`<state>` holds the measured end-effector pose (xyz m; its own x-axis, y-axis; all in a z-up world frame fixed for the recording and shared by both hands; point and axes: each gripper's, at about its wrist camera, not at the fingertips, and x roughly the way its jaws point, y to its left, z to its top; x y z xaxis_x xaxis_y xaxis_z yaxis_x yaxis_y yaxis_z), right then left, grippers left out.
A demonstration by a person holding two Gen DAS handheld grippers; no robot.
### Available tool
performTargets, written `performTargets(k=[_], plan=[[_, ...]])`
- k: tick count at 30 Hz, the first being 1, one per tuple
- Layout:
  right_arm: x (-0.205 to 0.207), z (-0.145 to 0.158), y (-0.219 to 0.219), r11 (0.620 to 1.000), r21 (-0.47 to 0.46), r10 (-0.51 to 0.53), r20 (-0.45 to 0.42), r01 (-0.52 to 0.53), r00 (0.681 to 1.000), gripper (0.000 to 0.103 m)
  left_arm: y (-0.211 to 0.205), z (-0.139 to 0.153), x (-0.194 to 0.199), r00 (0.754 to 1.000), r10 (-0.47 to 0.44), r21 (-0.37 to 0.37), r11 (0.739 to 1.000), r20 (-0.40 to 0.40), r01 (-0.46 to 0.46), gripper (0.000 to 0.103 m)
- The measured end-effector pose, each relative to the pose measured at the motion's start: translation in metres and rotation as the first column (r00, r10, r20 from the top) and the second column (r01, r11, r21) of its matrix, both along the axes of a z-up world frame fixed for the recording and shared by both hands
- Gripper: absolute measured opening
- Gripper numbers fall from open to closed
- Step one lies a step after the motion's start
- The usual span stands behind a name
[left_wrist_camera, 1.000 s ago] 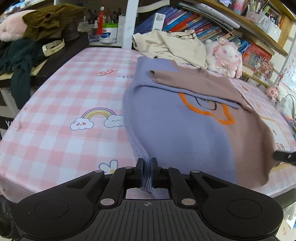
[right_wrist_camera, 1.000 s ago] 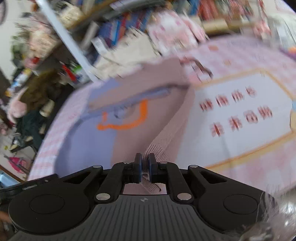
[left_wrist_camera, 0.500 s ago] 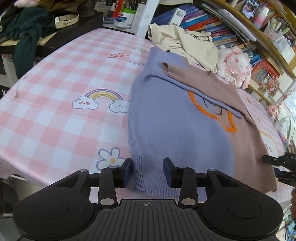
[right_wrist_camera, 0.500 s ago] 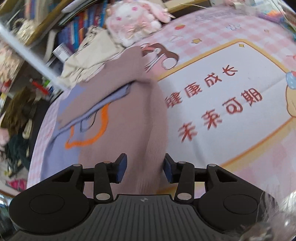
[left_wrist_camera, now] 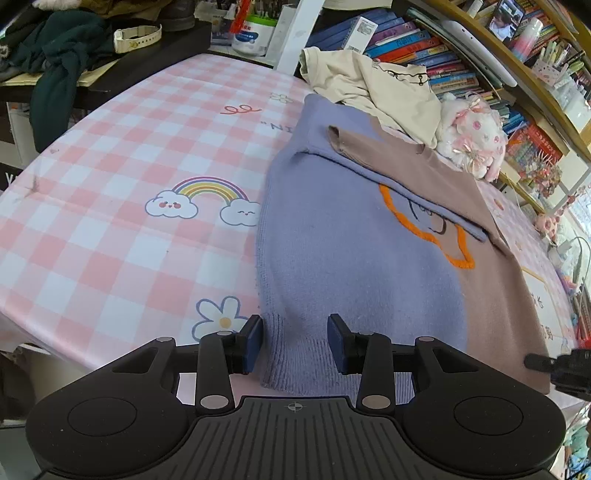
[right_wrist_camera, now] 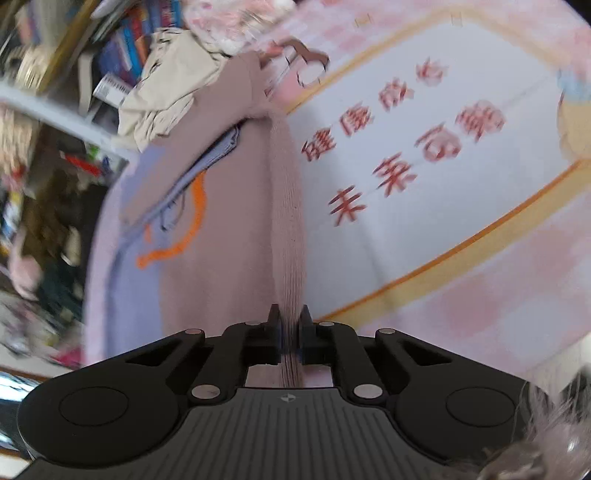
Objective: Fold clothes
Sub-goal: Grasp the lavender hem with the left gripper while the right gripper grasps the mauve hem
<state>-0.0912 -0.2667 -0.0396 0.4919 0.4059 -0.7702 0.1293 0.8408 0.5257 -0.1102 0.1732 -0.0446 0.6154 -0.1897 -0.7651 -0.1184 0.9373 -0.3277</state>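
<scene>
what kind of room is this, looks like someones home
Probably a child's bedroom or study at home: crowded bookshelves, a pink plush toy beside them, and a sweater spread on a pink checked cloth with rainbow cartoons.

A pink-and-white checked cloth [left_wrist_camera: 122, 206] covers the surface ahead and to the left of the left gripper, printed with a rainbow between two clouds [left_wrist_camera: 201, 203] and, just beside the gripper's left finger, a white flower [left_wrist_camera: 221, 317]. Far ahead lies a crumpled cream garment [left_wrist_camera: 373, 85], with a white-and-pink plush toy [left_wrist_camera: 471, 142] to its right. Behind them, shelves hold rows of books [left_wrist_camera: 417, 44]. At far left a dark green garment [left_wrist_camera: 62, 62] hangs off a dark ledge, beside a pale wristwatch [left_wrist_camera: 136, 35] and a white tub [left_wrist_camera: 253, 35]. To the right of the right gripper, a white panel with red characters [right_wrist_camera: 402, 155] is framed in yellow.
</scene>
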Motion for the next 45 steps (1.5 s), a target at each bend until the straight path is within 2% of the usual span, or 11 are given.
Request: performTargets(k=[3, 7, 10, 13, 19, 20, 21, 22, 27, 36, 45], plan=[[-0.008, 0.005, 0.010, 0.995, -0.097, 0.034, 0.040, -0.030, 0.999, 0.008, 0.000, 0.001, 0.001, 1.000, -0.005, 0.008, 1.000, -0.006, 0.005, 0.038], [-0.015, -0.001, 0.008, 1.000, -0.023, 0.001, 0.012, -0.001, 1.000, 0.009, 0.003, 0.001, 0.001, 1.000, 0.005, -0.010, 1.000, -0.012, -0.005, 0.038], [-0.022, -0.003, 0.004, 1.000, 0.008, -0.016, 0.001, 0.016, 1.000, 0.009, 0.010, -0.001, -0.001, 0.999, 0.041, -0.087, 0.995, -0.023, -0.043, 0.037], [-0.025, -0.002, 0.004, 0.999, 0.021, -0.034, 0.000, 0.034, 0.999, 0.009, 0.013, -0.002, -0.001, 0.998, 0.061, -0.121, 0.990, -0.032, -0.065, 0.036], [-0.022, 0.000, 0.012, 1.000, -0.017, -0.012, 0.019, 0.012, 1.000, 0.007, 0.010, -0.002, 0.001, 0.999, 0.033, -0.106, 0.994, -0.028, -0.036, 0.035], [-0.022, 0.001, 0.014, 0.999, -0.035, 0.001, 0.026, 0.000, 1.000, 0.006, 0.010, -0.002, 0.002, 0.999, 0.034, -0.104, 0.994, -0.027, -0.036, 0.032], [-0.023, 0.002, 0.016, 0.998, -0.055, 0.018, 0.035, -0.016, 0.999, 0.006, 0.009, -0.004, 0.002, 0.999, 0.035, -0.098, 0.994, -0.036, -0.038, 0.012], [-0.023, 0.003, 0.019, 0.997, -0.076, 0.033, 0.044, -0.029, 0.998, 0.006, 0.008, -0.005, 0.002, 0.998, 0.036, -0.091, 0.995, -0.043, -0.040, 0.004], [-0.030, 0.006, 0.024, 0.988, -0.154, 0.038, 0.061, -0.028, 0.997, 0.006, 0.006, -0.006, -0.006, 0.999, 0.030, -0.087, 0.996, -0.037, -0.033, 0.003], [-0.050, 0.005, 0.018, 0.991, -0.134, 0.024, 0.062, -0.015, 0.998, 0.007, 0.002, -0.005, -0.021, 0.998, -0.017, -0.101, 0.995, -0.053, 0.011, 0.007], [-0.053, 0.003, 0.008, 0.997, -0.069, -0.042, 0.041, 0.045, 0.998, 0.006, 0.017, -0.011, -0.018, 0.996, -0.049, -0.191, 0.981, -0.076, 0.033, 0.004]])
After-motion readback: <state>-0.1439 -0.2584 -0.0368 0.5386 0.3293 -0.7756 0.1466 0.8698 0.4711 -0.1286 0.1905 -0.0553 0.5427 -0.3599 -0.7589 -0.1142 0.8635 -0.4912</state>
